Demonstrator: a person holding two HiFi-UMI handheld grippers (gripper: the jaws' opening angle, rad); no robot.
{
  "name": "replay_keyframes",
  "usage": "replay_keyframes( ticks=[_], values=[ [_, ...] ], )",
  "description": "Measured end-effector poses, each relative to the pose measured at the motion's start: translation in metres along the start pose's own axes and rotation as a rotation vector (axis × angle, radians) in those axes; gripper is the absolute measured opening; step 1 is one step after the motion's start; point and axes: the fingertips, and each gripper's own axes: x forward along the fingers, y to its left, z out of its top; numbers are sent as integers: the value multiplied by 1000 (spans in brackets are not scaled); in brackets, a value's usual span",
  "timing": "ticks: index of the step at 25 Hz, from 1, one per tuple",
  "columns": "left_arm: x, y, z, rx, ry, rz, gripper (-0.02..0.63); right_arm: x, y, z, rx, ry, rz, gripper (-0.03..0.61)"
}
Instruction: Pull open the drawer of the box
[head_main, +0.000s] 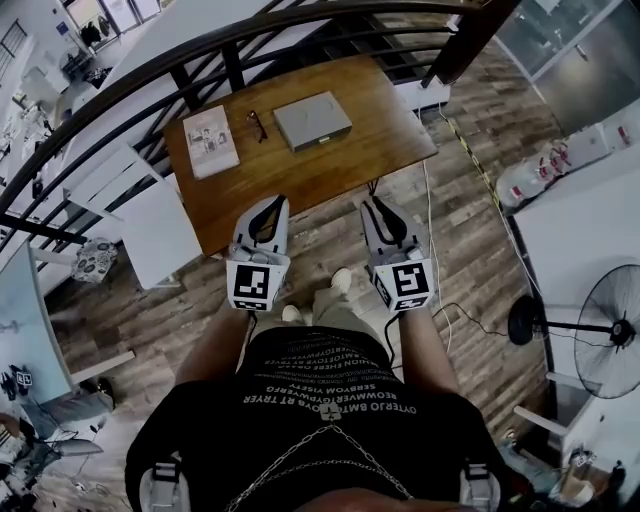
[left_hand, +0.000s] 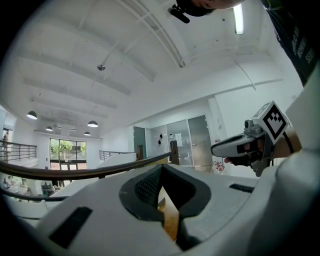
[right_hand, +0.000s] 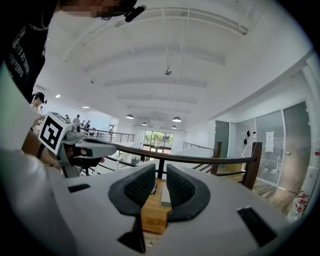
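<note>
Jaws on the left gripper (left_hand: 161, 170) meet at their tips with nothing caught in them. Those on the right gripper (right_hand: 160, 171) stand parted, and only the wood of the table (head_main: 340, 175) shows through the gap. Both grippers hang side by side at the table's near edge, pointing roughly level toward its far side.

The box (head_main: 312, 120), flat and grey, lies well apart from them near the far edge, about midway along. Neither gripper touches it. I judge this to be the approach. The box looks shut, and from here I cannot tell which face carries the drawer or whether it has a pull.

The next move calls for a reach across the tabletop. The left jaws would need to spread if that gripper is to steady the box, while the right closes on the drawer's front.

A pair of glasses (head_main: 258, 125) lies just left of the box, and a booklet (head_main: 210, 141) lies toward the far left corner. Neither blocks a straight reach. A dark railing (head_main: 232, 62) runs behind the far edge, and a fan (head_main: 612, 330) stands on the floor off to the right.
</note>
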Motion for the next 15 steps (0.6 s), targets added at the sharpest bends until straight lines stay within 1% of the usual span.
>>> replay_keyframes(
  ticks=[4, 15],
  values=[
    [16, 6, -2, -12, 7, 25, 5, 12, -6, -4, 2, 4, 26, 66],
    [56, 9, -4, 0, 23, 29, 5, 40, -38, -8, 3, 13, 57, 64]
  ],
)
